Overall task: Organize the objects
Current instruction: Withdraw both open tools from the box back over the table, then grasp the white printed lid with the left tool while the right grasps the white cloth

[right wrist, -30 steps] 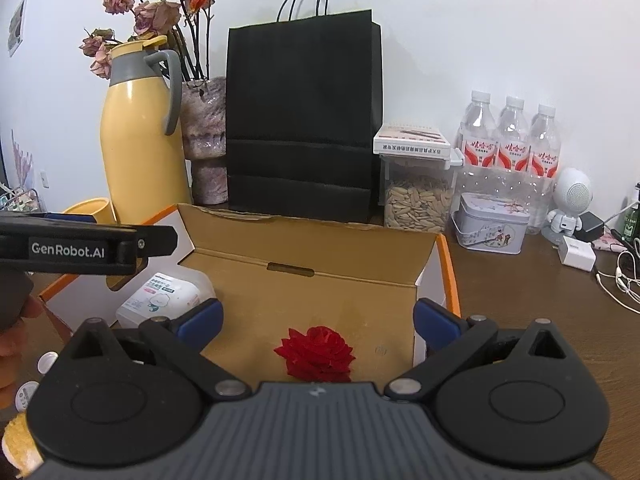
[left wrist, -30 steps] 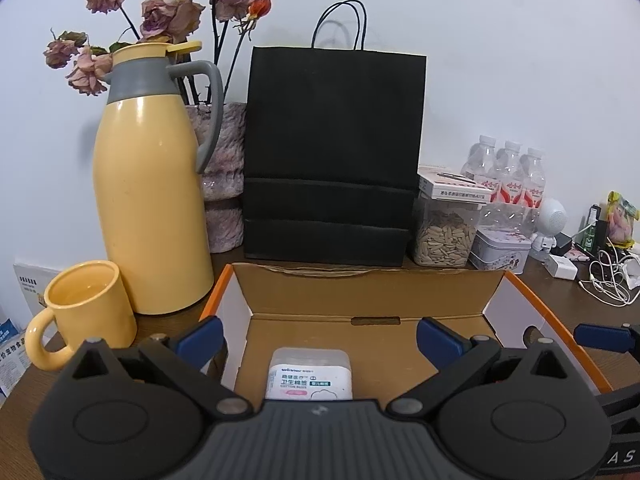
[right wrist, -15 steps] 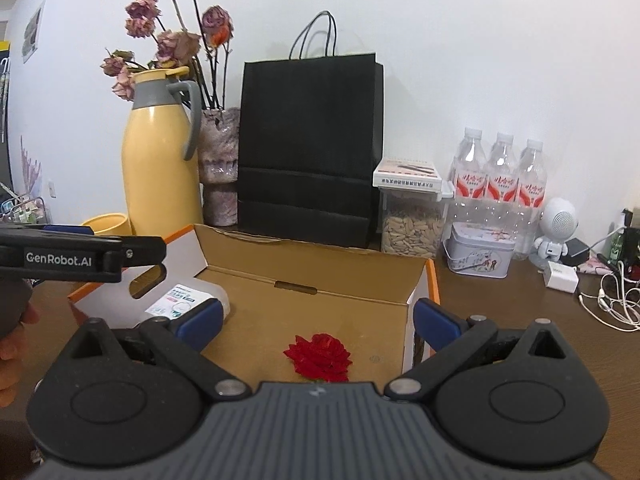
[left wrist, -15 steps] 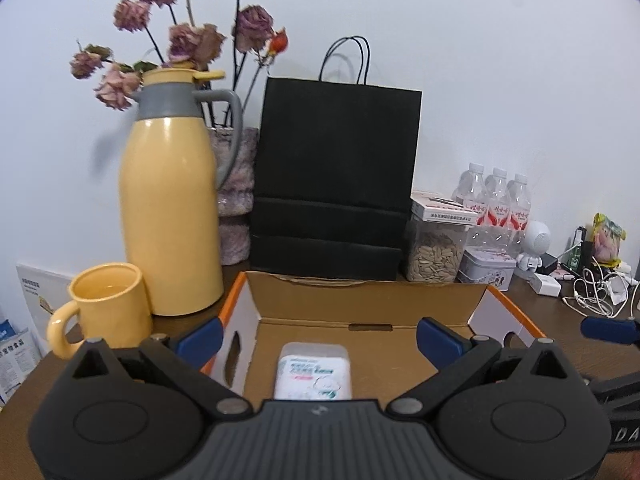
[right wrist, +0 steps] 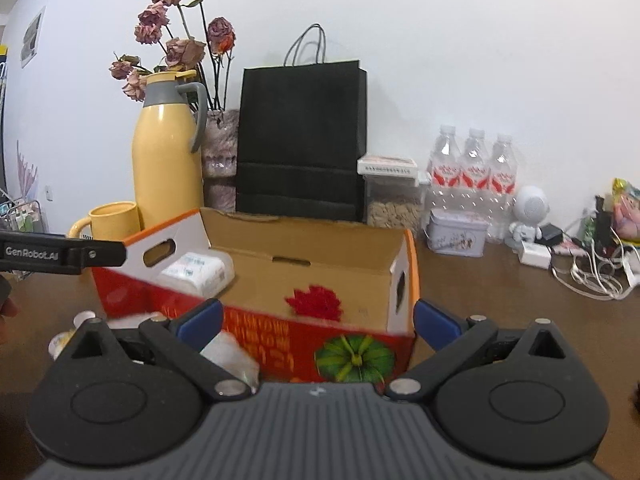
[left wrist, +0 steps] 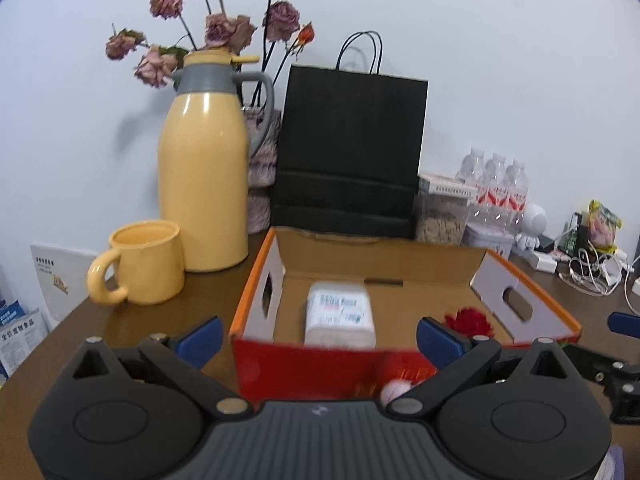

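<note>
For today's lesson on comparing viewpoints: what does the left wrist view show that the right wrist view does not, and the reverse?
Only the left wrist view shows the white booklet leaning by the wall.

Only the right wrist view shows the green pumpkin print on the box front and the framed picture on the wall.

Both show the cardboard box, the white packet and red rose inside it, the yellow jug and the black bag.

An open cardboard box (right wrist: 256, 276) sits on a brown table (right wrist: 500, 280). Inside lie a red flower (right wrist: 314, 302) and a white packet (right wrist: 196, 270).
</note>
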Tool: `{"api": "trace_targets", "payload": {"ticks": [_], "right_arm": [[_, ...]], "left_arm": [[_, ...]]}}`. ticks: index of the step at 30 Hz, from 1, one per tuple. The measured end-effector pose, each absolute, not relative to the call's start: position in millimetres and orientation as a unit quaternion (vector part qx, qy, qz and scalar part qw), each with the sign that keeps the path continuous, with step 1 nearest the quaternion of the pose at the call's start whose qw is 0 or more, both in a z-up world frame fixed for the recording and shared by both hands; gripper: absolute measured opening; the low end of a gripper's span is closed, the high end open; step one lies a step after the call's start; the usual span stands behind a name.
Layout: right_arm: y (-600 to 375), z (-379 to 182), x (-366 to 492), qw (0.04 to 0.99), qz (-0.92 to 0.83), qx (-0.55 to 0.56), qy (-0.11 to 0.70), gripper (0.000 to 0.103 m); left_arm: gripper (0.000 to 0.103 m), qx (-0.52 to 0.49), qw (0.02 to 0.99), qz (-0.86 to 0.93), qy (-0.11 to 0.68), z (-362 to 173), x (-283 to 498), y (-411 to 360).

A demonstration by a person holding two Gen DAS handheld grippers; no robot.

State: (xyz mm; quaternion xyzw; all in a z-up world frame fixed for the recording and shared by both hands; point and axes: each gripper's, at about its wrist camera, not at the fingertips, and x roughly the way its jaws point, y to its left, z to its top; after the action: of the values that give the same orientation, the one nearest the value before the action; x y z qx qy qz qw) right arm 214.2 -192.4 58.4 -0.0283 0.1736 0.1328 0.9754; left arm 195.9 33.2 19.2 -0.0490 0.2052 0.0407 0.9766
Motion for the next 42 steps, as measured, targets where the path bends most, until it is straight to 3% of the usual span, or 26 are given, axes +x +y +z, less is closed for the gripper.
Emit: {"api": "trace_targets", "payload": {"ticks": [28,42], "right_arm": [[-188,42,126,0.964,0.168,-0.018,0.208,0.103],[-157,37,141,0.955,0.164,-0.035,0.244,0.103]], "left_arm": [[0.103,-0.018,0.952,0.052,0.300,-13,114,60],[0.103,-0.002,0.943,0.070,0.324,-18,131,91]]}}
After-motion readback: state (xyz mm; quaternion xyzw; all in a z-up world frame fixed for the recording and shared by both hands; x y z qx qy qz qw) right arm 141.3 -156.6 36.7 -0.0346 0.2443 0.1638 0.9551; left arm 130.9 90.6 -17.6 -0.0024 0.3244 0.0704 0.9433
